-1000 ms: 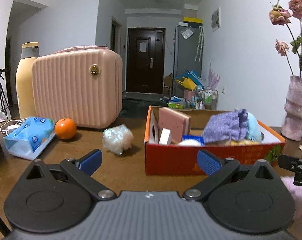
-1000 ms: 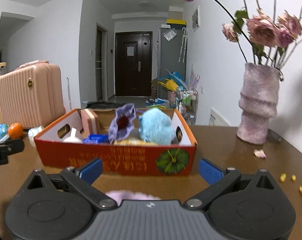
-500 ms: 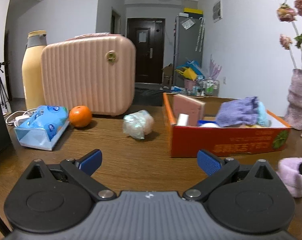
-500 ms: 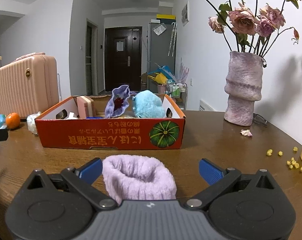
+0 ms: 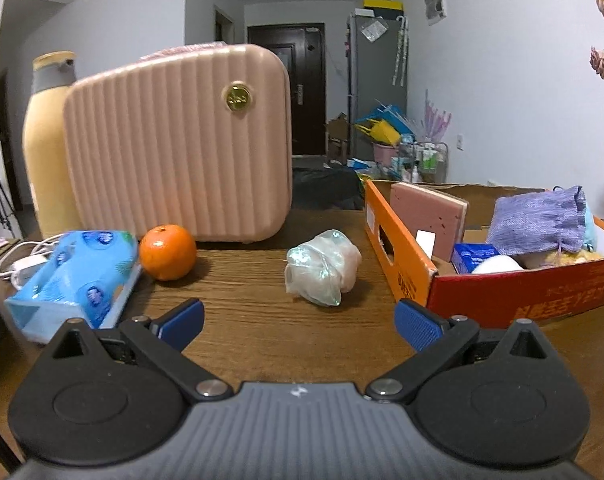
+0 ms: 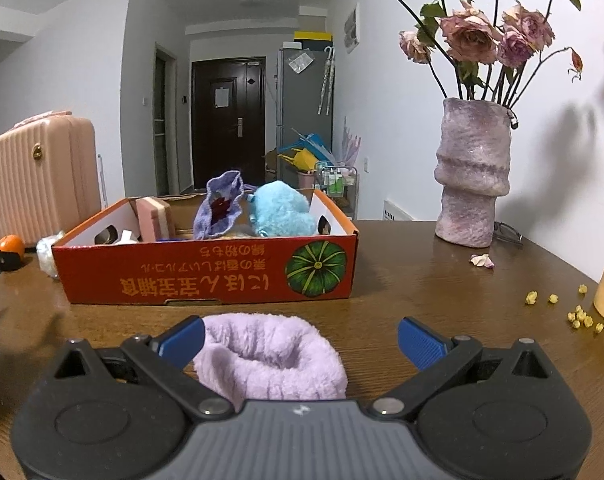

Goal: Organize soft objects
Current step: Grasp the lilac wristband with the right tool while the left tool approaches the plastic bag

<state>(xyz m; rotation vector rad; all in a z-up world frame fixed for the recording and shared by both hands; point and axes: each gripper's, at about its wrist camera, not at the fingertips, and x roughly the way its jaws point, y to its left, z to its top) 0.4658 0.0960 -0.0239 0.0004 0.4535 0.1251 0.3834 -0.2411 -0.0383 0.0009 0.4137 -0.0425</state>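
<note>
Scrunchie (image 6: pixel 270 356), lilac and fluffy, now lies on the table between my right gripper (image 6: pixel 300 338) jaws — wide open, gripping nothing — just before the orange box (image 6: pixel 206 276), while my left gripper (image 5: pixel 298 322), equally open and empty, has swung toward the wrapped bundle (image 5: pixel 321 266), likely next.

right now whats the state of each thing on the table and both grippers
left gripper: jaws open, empty
right gripper: jaws open around the purple sock, not closed on it
purple sock: lying on the table, outside the box
box: open top, partly filled
pink case: upright, closed
plastic bag: crumpled, on the table beside the box
orange: whole
vase: upright, holding flowers
</note>
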